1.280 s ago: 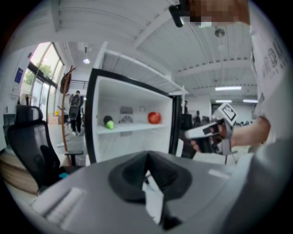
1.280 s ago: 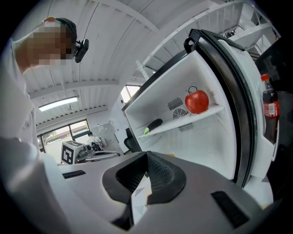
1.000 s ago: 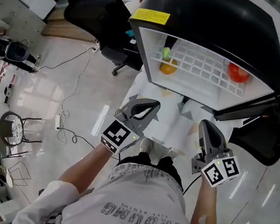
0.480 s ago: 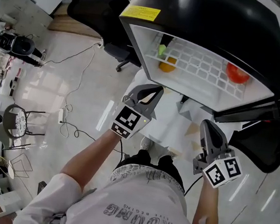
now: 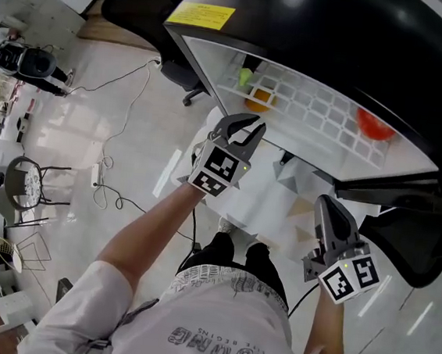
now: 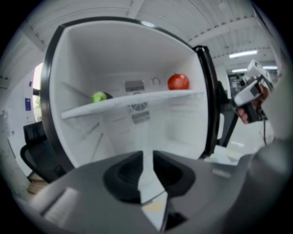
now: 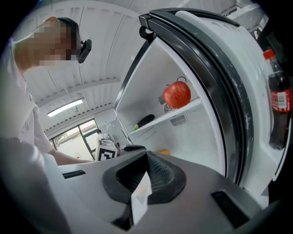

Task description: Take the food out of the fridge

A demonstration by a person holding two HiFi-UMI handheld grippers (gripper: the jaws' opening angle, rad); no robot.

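**Claw on the left stood nearest the food**

Left claw (image 5: pixel 247 128) hung just outside the open fridge (image 5: pixel 337 43), pointing in and slightly down. Its jaws had just been opening and stood a little apart, with nothing between them. Ahead and above it, at the left end of the shelf (image 5: pixel 321 116), lay a green vegetable (image 5: pixel 246 77), apparently end-on to the claw. An orange fruit (image 5: pixel 259 98) sat just below the shelf. A red fruit (image 5: pixel 372 124) rested far right on the same shelf. The right claw (image 5: pixel 327 201), jaws together and empty, hung lower and well back, so the left arm looked better placed to reach first.
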